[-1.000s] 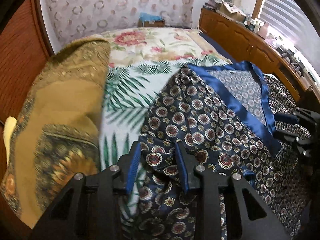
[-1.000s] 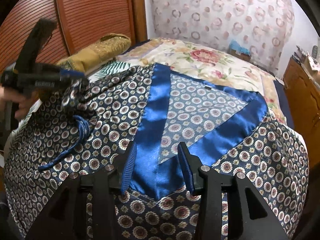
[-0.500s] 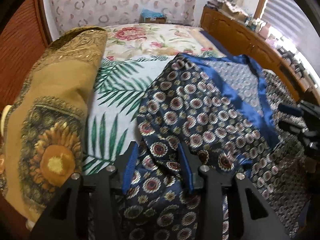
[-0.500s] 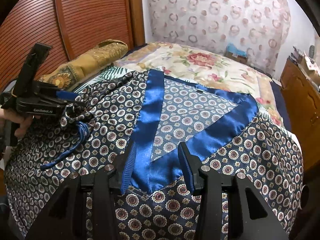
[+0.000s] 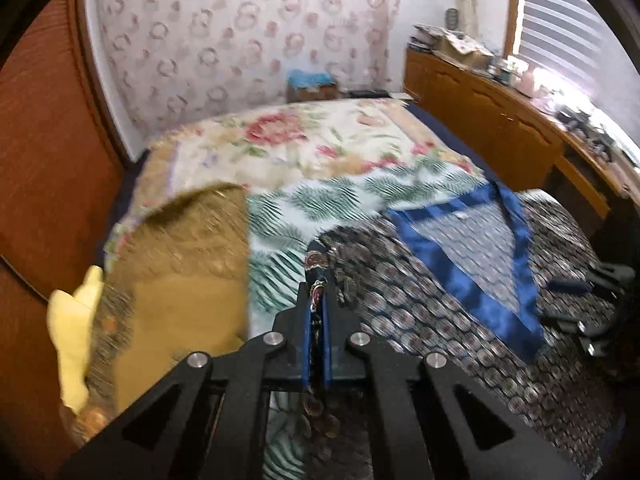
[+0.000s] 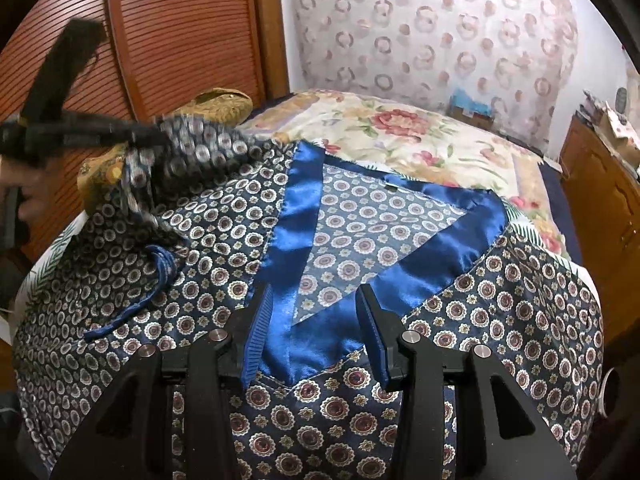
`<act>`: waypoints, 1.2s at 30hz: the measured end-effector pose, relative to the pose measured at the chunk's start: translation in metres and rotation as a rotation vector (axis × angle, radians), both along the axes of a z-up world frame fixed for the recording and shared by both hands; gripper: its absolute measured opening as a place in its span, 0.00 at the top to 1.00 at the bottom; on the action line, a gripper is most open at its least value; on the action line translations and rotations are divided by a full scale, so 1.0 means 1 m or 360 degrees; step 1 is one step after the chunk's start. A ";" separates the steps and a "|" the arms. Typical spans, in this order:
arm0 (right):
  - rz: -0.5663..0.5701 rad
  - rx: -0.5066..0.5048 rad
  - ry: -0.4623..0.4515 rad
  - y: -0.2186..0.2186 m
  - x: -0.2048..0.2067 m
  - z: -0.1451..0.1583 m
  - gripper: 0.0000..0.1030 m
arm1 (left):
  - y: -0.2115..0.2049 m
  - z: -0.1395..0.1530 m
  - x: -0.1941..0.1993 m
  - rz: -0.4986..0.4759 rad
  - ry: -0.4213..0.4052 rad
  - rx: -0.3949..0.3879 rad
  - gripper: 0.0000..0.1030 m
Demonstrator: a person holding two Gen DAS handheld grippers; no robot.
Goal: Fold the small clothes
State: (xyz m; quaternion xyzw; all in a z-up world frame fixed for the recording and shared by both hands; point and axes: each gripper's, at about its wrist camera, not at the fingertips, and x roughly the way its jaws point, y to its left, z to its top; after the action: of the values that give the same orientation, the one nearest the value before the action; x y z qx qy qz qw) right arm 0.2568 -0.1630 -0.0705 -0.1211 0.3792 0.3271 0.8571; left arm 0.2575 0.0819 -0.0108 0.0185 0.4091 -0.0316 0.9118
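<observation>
A navy garment (image 6: 520,312) with round medallion print and a blue satin collar (image 6: 304,208) lies spread on the bed. My left gripper (image 5: 316,292) is shut, its jaws closing tight on a pinched fold of the garment's (image 5: 420,280) left edge. The right wrist view shows that left gripper (image 6: 156,136) raised at the left, a person's hand behind it and fabric hanging from it. My right gripper (image 6: 315,296) hovers open low over the point of the satin collar, which lies flat beneath its fingers. The right gripper (image 5: 560,300) also shows at the far right.
A mustard patterned pillow (image 5: 180,280) lies left of the garment on a palm-leaf sheet (image 5: 320,208). A floral cover (image 5: 320,140) stretches to the far wall. A wooden cabinet (image 5: 500,120) runs along the right, a slatted wooden door (image 6: 180,40) on the left.
My left gripper's jaws closed on the garment's left edge and rose, pulling the fabric up off the bed. The right gripper stayed in place, open.
</observation>
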 end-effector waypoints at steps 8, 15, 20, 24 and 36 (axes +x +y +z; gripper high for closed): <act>-0.0051 -0.0026 0.0000 -0.008 0.006 -0.003 0.58 | 0.022 -0.006 0.025 0.0161 -0.0044 0.0096 0.83; -0.0088 -0.0021 -0.0006 -0.015 0.002 0.003 0.57 | 0.013 -0.019 -0.007 0.0023 -0.0042 0.0015 0.70; -0.0082 -0.0012 -0.0038 -0.015 -0.007 0.014 0.52 | -0.001 -0.023 -0.035 -0.0053 -0.0030 -0.0010 0.63; -0.0111 -0.0010 -0.0062 -0.023 -0.013 0.019 0.48 | -0.014 -0.037 -0.053 -0.0097 0.0004 -0.0003 0.62; -0.0334 0.0014 -0.0084 -0.106 -0.043 0.031 0.47 | -0.036 -0.086 -0.061 -0.0150 0.0219 -0.0028 0.62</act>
State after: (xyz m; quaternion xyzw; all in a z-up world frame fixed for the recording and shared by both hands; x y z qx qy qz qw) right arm 0.2143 -0.2691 -0.0394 -0.0856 0.3658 0.2339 0.8968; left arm 0.1965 0.0459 -0.0970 0.0274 0.4691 -0.0793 0.8791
